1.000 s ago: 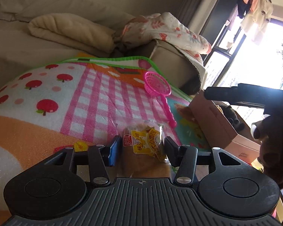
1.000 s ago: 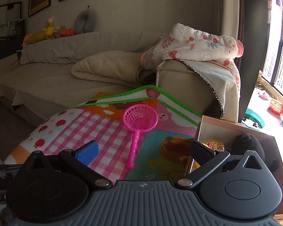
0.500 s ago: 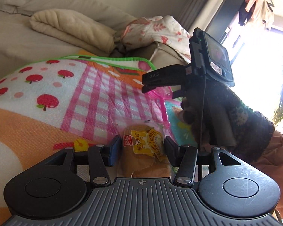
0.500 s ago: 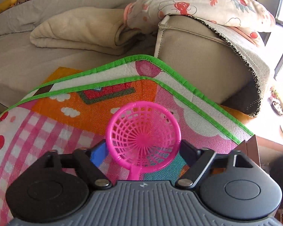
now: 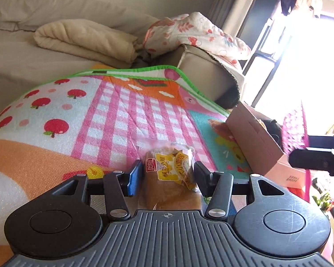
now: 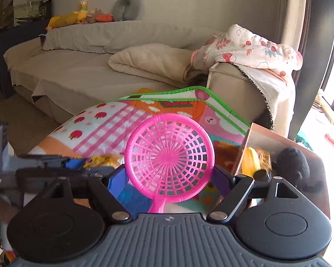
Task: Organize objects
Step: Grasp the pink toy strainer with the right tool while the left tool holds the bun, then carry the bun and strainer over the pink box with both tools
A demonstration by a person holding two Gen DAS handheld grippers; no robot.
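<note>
— While my left claw was clamped on the wrapped bread bun, what did you make of my right one?

— Nearest the lens, my right claw had its jaws closed on the round basket of the pink toy strainer, lifted off the play mat, with the handle running back under the camera. The bun sat low over the mat, its pads pressing the wrapper on both sides.

— What worried you?

— I judged the strainer the riskier hold. A thin, springy plastic rim gripped across its width could flex and pop free, or swing on its handle, before I got it over the cardboard box just to the right. The bun's slick film could slide between the pads, and a harder squeeze would crush it.

— And the box?

— It already held a yellow item and a dark fuzzy thing; a careless drop might catch the near wall and land back on the mat.

— Any writing?

— The bun's wrapper showed a red logo and yellow panel with Chinese characters I could not make out. The box's pink side had small print, too blurred. Beyond lay the sofa with folded blankets.
</note>
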